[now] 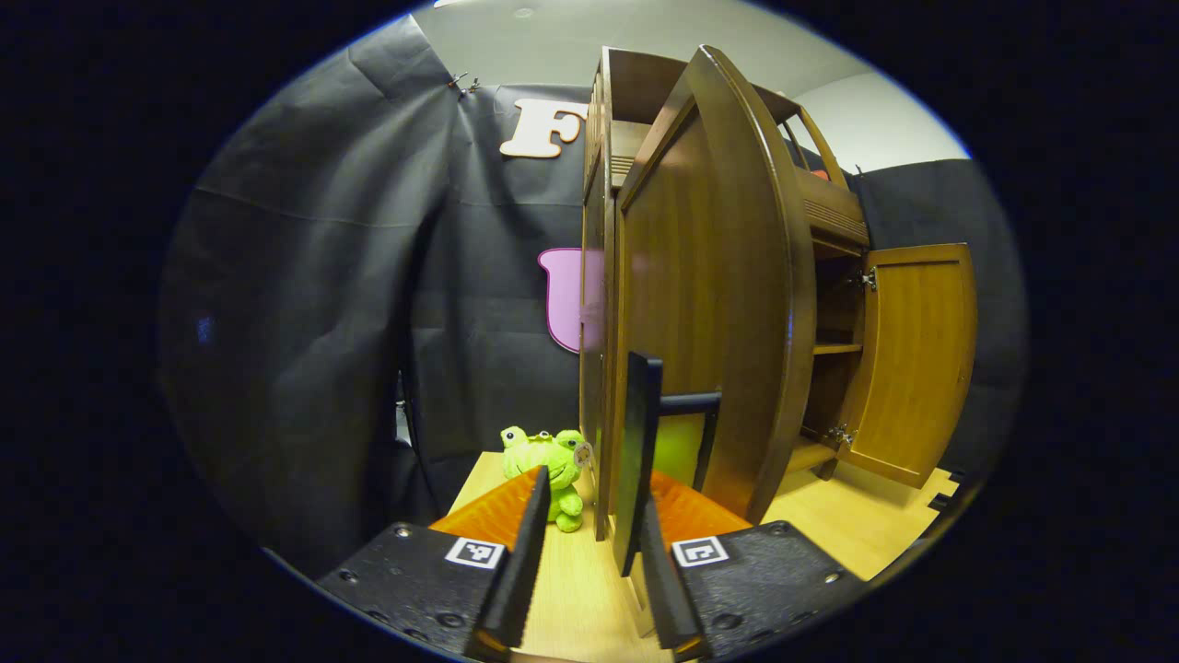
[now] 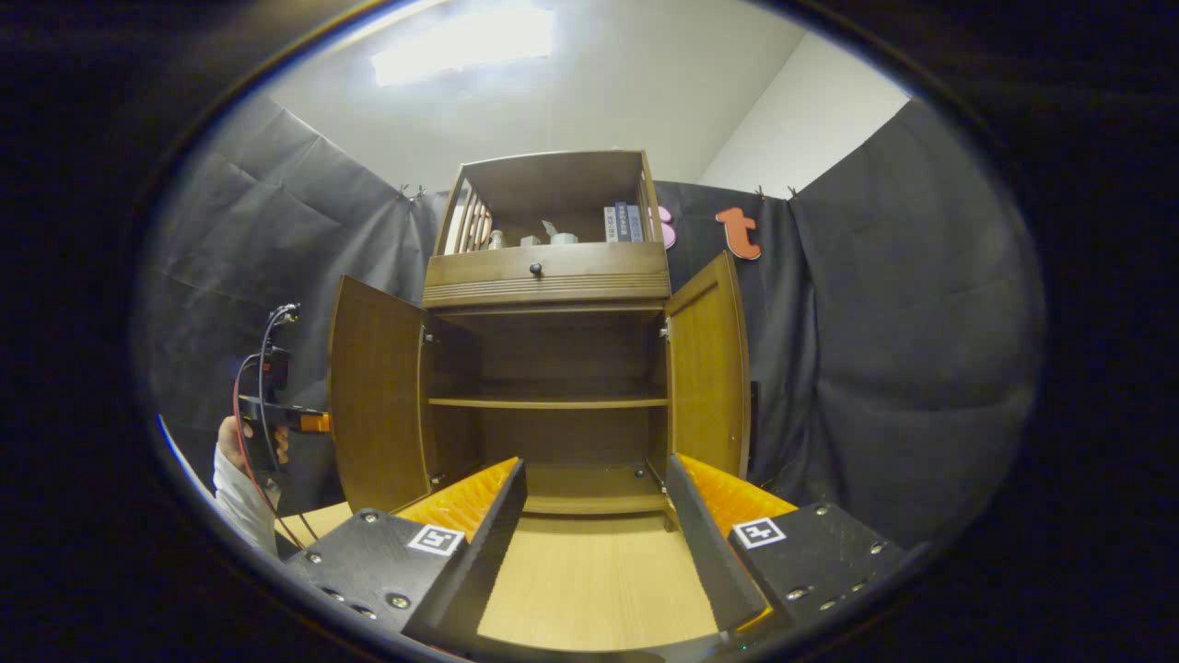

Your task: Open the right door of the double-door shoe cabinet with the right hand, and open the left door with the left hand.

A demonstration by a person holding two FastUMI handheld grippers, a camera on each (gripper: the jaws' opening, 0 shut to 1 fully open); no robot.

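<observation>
While both doors stood open:
Shoe cabinet (image 2: 553, 368): on the desk (image 2: 589, 571)
Left door (image 2: 373, 396): swung out
Right door (image 2: 707, 368): swung out
Left tool (image 1: 589, 589): narrow gap, door handle (image 1: 636, 460) between its fingers, grip uncertain
Right tool (image 2: 594, 543): wide, empty

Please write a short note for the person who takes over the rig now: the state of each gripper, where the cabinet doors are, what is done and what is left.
Left gripper: open, close beside the outer edge of the brown wooden left door, not gripping it. A green plush frog sits on the light wooden table near it.
Right gripper: open, holding nothing, facing the brown wooden double-door shoe cabinet from the front, apart from it.
Doors: the left door and the brown wooden right door both stand swung out; the inner shelf shows.
Done: both doors appear open.
Left: probably only to draw both grippers back.
</observation>
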